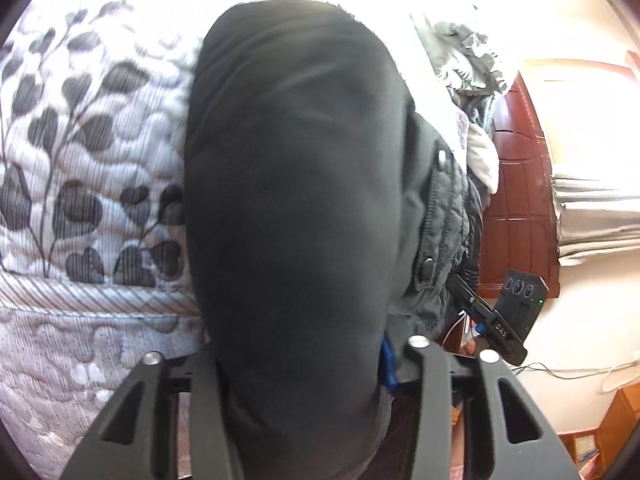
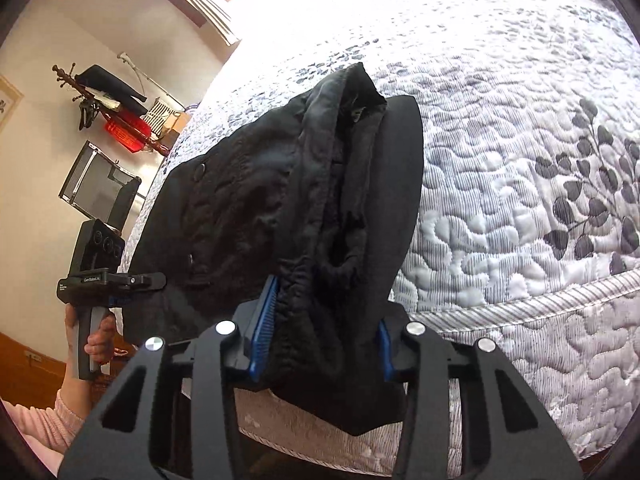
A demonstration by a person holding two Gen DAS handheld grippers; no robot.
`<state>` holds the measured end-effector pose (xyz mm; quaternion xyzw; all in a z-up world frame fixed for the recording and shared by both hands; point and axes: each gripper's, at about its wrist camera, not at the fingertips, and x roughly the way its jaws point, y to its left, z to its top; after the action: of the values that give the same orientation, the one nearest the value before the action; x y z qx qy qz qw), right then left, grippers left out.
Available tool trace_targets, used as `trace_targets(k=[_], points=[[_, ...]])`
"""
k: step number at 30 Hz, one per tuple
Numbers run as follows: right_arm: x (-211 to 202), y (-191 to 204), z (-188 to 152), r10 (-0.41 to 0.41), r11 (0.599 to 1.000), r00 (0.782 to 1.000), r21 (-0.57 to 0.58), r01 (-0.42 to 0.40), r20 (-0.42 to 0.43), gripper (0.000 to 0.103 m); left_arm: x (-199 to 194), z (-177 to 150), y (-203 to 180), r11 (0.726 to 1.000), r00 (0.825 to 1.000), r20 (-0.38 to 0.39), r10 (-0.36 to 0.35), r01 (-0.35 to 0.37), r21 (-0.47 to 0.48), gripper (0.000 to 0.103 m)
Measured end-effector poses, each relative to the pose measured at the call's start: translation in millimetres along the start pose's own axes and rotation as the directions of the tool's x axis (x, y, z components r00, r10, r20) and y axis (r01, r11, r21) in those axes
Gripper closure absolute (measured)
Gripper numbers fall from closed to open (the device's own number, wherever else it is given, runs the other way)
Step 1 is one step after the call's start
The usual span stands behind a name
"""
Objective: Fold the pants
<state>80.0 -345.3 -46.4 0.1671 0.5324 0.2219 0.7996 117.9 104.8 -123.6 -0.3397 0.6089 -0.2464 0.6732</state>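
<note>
1. The right gripper (image 2: 326,344) is clamped on a bunched fold of the black pants (image 2: 304,184), its blue pads (image 2: 264,320) pressing the cloth.
2. The left gripper (image 1: 304,364) is closed on the same pants (image 1: 296,184), which drape over its fingers.
3. The pants hang at the near edge of the quilted bed (image 2: 520,160).

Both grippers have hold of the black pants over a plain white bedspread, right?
Not quite: the bedspread is not plain. The right wrist view shows it quilted, with a grey leaf print. The rest holds: the right gripper and left gripper each clamp the black pants.
</note>
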Motion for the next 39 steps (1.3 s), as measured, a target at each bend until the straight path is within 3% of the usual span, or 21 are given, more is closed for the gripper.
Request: trace_targets(k=[4,9,19,23,27,33,38,39], points=[[-9,10,0,-0.017,0.999,0.999,-0.035,0.019,0.033,0.064,1,0,-22,1.000,0.999,0.038,-0.004,0.003,0.026,0.070],[-16,23,12,-0.043,0.995,0.996,-0.086,0.050,0.078,0.064,5,5,-33,0.999,0.997,0.068,-0.020,0.017,0.047,0.072],[-12,28,76,-0.054,0.984,0.986,-0.162,0.081,0.160,0.064,5,56,-56,0.996,0.984,0.178,-0.032,0.016,0.087,0.072],[20,19,104,-0.040,0.987,0.991,-0.148,0.059,0.131,0.064,10,79,-58,0.995,0.975,0.224,0.010,-0.032,0.093,0.071],[62,-3,110,-0.071,0.993,0.996,-0.087,0.076,0.059,0.064,33,97,-43,0.996,0.978,0.199,0.063,-0.073,0.044,0.070],[76,-34,98,-0.049,0.999,0.997,0.004,0.049,0.060,0.048,46,95,-36,0.992,0.976,0.204,0.074,-0.092,0.081,0.055],[78,-53,87,-0.033,0.997,0.997,0.066,0.029,0.064,0.025,48,88,-25,0.990,0.973,0.200,0.115,-0.129,0.059,0.032],[77,-56,86,-0.025,0.997,0.997,0.077,0.020,0.066,0.025,49,87,-22,0.990,0.973,0.198,0.119,-0.131,0.050,0.029]])
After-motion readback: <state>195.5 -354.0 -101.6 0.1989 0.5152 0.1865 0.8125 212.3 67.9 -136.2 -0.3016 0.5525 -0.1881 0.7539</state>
